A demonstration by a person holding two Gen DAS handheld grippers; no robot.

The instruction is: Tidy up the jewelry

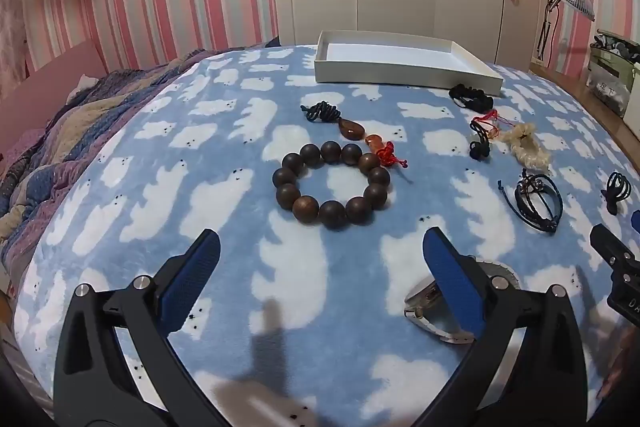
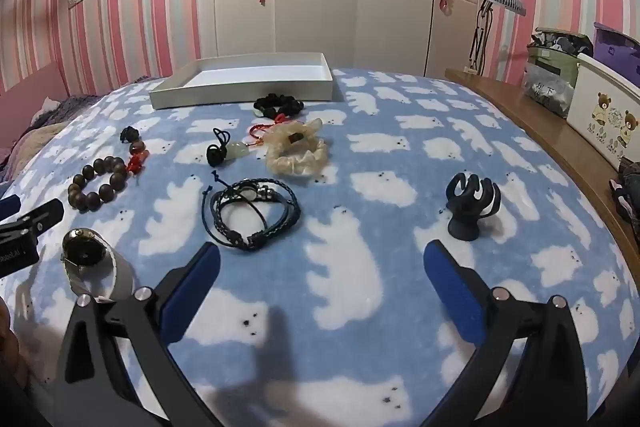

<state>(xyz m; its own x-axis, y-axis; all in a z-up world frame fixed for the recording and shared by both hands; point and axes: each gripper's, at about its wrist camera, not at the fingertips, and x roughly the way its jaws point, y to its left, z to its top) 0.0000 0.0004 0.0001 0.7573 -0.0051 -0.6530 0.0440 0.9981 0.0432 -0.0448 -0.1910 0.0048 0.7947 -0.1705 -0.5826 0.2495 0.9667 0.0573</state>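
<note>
The blanket (image 1: 224, 211) is fleecy, matt cloth. On it, the bead bracelet (image 1: 331, 183) looks like polished dark wood — faintly glossy. Beyond the bracelet, the tray (image 1: 400, 71) is smooth matt card (or paper). Nearer than the bracelet lies a watch (image 2: 86, 251) — shiny metal.

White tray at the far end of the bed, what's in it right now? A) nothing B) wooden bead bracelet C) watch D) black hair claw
A: the white tray shows only its bare floor; the wooden bead bracelet lies out on the blanket.
</note>
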